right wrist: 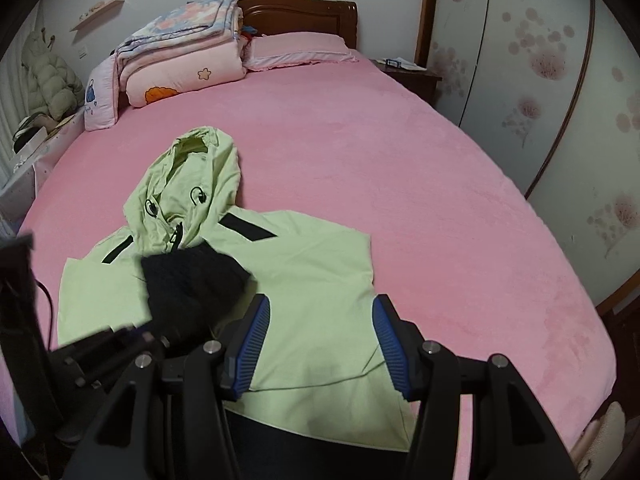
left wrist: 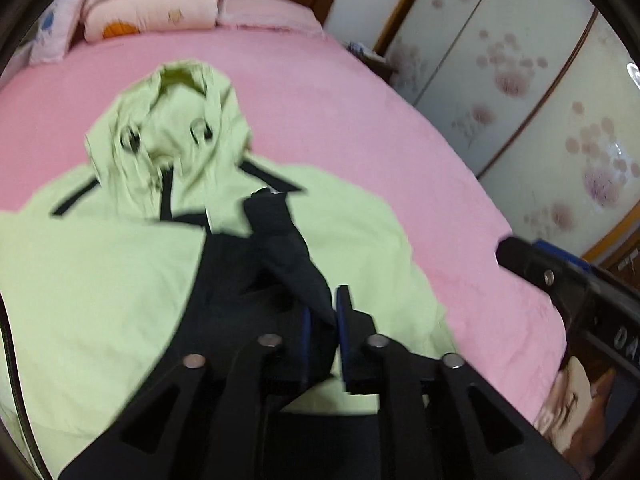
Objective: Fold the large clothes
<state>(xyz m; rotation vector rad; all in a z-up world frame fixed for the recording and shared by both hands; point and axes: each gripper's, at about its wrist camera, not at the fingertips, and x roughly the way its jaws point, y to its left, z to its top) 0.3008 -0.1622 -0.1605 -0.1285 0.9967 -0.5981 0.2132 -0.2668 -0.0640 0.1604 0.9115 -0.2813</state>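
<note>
The left gripper [left wrist: 324,320] sits low over the front of the jacket [left wrist: 100,264], its blue pads narrowly apart with a black sleeve [left wrist: 288,248] running between them. The picture is blurred there, so I cannot tell whether the pads press on the cloth. In the right wrist view this gripper shows at the left edge, with the black sleeve [right wrist: 192,280] bunched just ahead of it on the green chest.

The right gripper [right wrist: 320,340] hangs over the near right part of the jacket [right wrist: 312,272], jaws released and wide, nothing between the blue pads [right wrist: 256,344]; green cloth lies below them.

The jacket is light green with black stripes at the shoulders. It lies flat on the pink bed [right wrist: 400,160], front up, and its right side is folded in to a straight edge. Its hood [right wrist: 188,184] lies crumpled and points toward the head of the bed.

Farther off, folded quilts [right wrist: 180,56] are stacked beside a pink pillow [right wrist: 300,50] against the wooden headboard [right wrist: 304,12]. A wardrobe [right wrist: 540,60] with flower-patterned doors stands along the right side of the bed.
</note>
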